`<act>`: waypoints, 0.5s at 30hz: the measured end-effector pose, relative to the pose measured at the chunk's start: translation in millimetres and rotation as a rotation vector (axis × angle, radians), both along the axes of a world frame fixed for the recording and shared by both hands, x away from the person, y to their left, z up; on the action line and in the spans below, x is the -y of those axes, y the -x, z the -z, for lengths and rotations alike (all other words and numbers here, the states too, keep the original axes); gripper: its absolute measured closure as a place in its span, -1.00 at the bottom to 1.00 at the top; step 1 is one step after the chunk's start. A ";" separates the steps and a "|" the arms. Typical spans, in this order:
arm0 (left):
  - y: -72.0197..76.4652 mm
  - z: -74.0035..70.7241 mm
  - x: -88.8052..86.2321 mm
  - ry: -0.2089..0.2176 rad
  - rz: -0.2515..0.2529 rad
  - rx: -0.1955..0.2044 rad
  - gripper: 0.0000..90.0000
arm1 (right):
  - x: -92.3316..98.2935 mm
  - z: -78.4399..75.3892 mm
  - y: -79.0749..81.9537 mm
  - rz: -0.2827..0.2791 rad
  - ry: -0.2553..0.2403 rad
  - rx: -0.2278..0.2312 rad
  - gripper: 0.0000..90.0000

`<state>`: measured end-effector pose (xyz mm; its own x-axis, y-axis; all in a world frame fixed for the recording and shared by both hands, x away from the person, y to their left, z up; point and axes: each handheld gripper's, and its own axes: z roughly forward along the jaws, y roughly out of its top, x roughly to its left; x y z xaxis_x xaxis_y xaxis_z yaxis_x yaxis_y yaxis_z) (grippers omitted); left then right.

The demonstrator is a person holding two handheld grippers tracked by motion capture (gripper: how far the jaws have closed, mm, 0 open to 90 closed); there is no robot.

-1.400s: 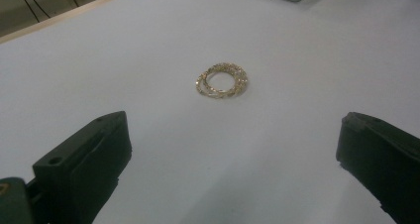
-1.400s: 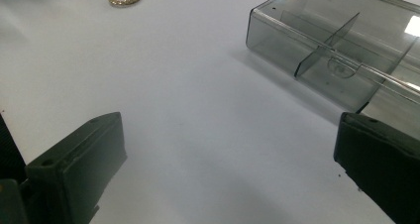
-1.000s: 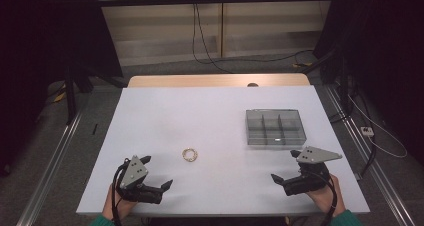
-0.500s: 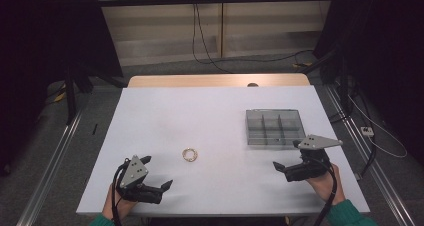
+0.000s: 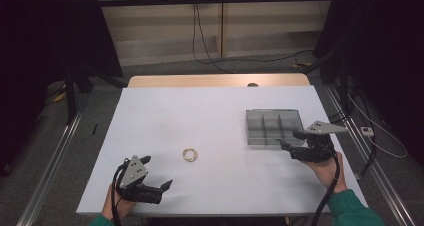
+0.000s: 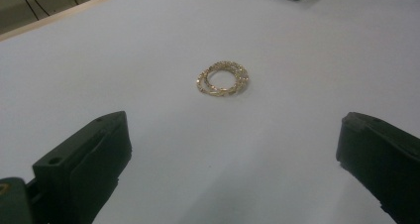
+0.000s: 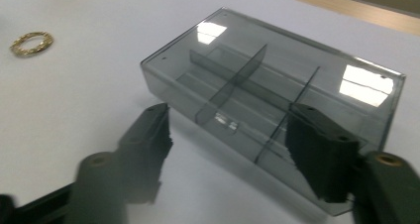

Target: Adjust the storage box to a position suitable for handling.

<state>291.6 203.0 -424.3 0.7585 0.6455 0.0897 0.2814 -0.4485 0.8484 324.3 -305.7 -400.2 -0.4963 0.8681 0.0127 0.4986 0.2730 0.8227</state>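
Two gold rings lie overlapped near the middle of the white table. They show ahead of my left gripper as gold rings. The left gripper rests at the front left, jaws wide open and empty. A smoky clear box with inner dividers stands at the right. My right gripper is at its near edge. In the right gripper view the box lies just beyond the right gripper. Its jaws have just been closing; no pad presses on the box.
A wooden strip borders the table's far edge. Metal rails run along both sides on the floor, and cables trail behind. The gold rings lie far left of the box.
My right gripper has moved forward, away from the person, up to the box's near edge, and its jaws have narrowed. The left gripper and the rings have stayed put.
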 end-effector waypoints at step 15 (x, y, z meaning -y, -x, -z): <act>0.0 0.0 -0.5 -0.002 -0.002 0.003 -0.99 | 13.9 -2.9 -25.7 0.093 0.011 -0.005 1.00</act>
